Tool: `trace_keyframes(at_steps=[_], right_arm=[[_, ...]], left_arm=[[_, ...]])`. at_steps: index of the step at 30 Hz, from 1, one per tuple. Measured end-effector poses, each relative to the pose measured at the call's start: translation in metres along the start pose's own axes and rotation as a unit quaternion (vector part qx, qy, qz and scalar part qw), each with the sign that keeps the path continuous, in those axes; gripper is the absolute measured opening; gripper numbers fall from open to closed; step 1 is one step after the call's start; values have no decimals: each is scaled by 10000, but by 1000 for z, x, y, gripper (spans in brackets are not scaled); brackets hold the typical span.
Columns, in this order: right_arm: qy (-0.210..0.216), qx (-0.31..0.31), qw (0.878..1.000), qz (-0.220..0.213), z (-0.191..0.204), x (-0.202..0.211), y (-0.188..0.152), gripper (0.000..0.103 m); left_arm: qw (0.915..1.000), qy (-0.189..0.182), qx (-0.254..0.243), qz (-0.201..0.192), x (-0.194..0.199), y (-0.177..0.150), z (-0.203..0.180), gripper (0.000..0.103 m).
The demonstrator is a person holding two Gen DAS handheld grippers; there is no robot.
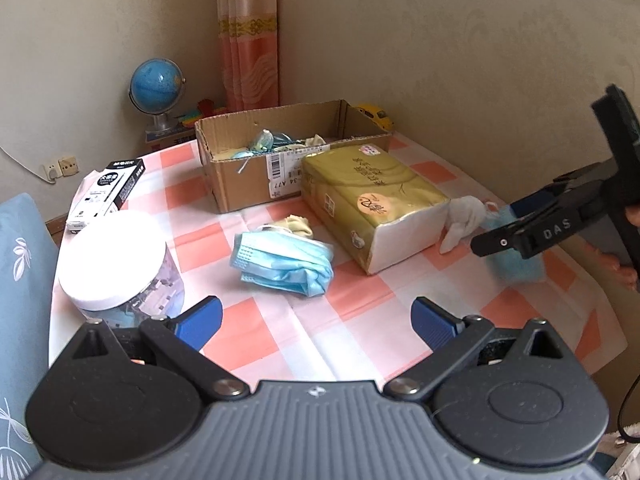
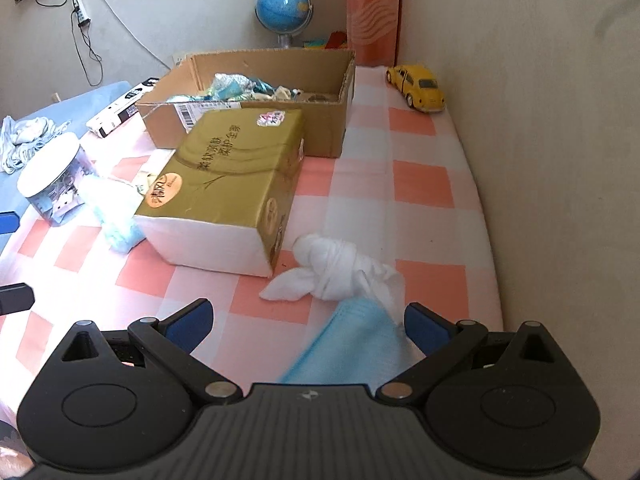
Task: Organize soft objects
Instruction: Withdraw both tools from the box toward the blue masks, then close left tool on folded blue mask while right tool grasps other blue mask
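My left gripper (image 1: 318, 322) is open above the checked tablecloth, with a crumpled pile of blue face masks (image 1: 284, 260) just ahead of it. A small pale yellow sock (image 1: 298, 224) lies behind the masks. The open cardboard box (image 1: 240, 176) at the back holds several soft items. My right gripper (image 2: 308, 324) is open too, and a light blue cloth (image 2: 352, 344) lies between its fingers, nearer the right one. A knotted white sock (image 2: 340, 268) sits just beyond, beside the gold tissue pack (image 2: 232, 176). In the left wrist view the right gripper (image 1: 500, 228) hovers over the blue cloth (image 1: 516, 264).
A clear jar with a white lid (image 1: 116, 264) stands at the table's left, with a black and white carton (image 1: 108, 192) behind it. A yellow toy car (image 2: 416, 86) sits by the wall. A globe (image 1: 156, 88) stands in the corner. The table (image 2: 472, 216) curves along the wall on the right.
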State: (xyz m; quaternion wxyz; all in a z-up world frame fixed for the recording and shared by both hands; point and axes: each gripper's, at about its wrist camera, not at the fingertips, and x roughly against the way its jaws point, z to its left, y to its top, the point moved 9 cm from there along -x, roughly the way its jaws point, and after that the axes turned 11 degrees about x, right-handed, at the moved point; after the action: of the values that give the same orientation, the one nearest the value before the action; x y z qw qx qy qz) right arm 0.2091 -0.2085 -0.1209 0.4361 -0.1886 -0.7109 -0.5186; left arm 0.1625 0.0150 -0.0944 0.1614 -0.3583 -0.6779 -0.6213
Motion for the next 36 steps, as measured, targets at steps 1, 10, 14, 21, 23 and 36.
trace_keyframes(at_steps=[1,10,14,21,23,36], right_arm=[[-98,-11,9999,-47,0,5,0,103],[-285,-665,9974,-50,0,15,-26,103],[-540,-868,9946,167,0,-2,-36,103],[-964,-707,9922,366,0,-15,-48,103],[-940,-734,9922,367,-1,-15,-48,103],[-977,-638,9931,82,0,-12,-51,103]], left_arm=[[10000,-4,-10,-3,0,-1,0,100],[10000,-1,13,53,-6,-3,0,100],[10000,-10,-36,89,-10,-4,-1,100],[9998,125,-83,135,-23,-1,7,100],[9996,187,-108,169,-30,1,10,100],[9968,750,-284,46,-83,16,10,100]])
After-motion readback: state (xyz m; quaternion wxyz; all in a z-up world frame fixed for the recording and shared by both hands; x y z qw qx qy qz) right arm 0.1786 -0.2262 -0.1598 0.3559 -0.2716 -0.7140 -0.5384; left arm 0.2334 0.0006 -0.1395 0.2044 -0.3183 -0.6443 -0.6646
